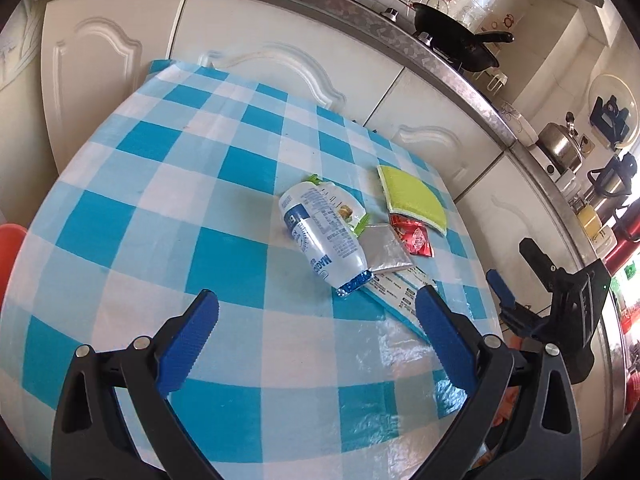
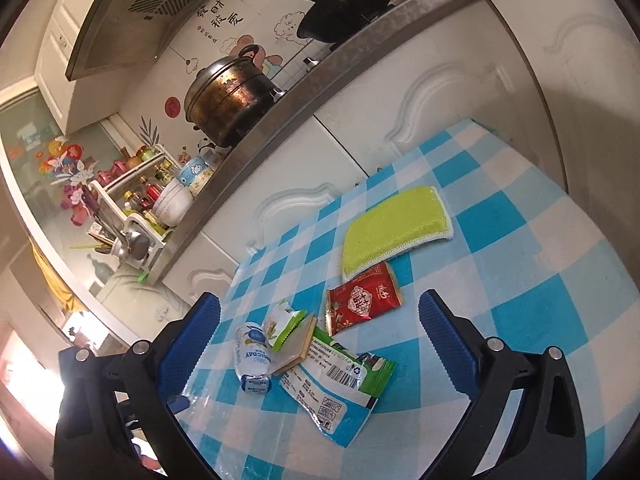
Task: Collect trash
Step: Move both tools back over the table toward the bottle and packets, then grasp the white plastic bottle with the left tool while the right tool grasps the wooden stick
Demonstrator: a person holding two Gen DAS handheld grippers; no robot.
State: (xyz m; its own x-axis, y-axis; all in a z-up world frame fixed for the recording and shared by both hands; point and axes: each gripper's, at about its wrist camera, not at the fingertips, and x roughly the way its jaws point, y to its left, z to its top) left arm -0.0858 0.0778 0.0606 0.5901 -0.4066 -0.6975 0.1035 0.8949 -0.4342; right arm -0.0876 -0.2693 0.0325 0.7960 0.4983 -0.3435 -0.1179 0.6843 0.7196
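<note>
The left gripper (image 1: 316,320) hangs over the checked table (image 1: 160,184) with its jaws spread wide, holding nothing. In the left wrist view the trash lies up at about one o'clock from it: a squashed bottle (image 1: 320,232) whose long axis runs from eleven to five o'clock, cap end nearest the right-hand fingertip. Touching the bottle on its right are a silver packet (image 1: 386,248), then a red packet (image 1: 412,236), with a green sponge (image 1: 412,196) beyond.

The right gripper (image 2: 320,312) is likewise released and empty. The bottle (image 2: 252,356) sits near its left fingertip at eight o'clock, and a white and green wrapper (image 2: 336,384) lies at six o'clock, between the fingers. The right looks the nearer to the pile.
</note>
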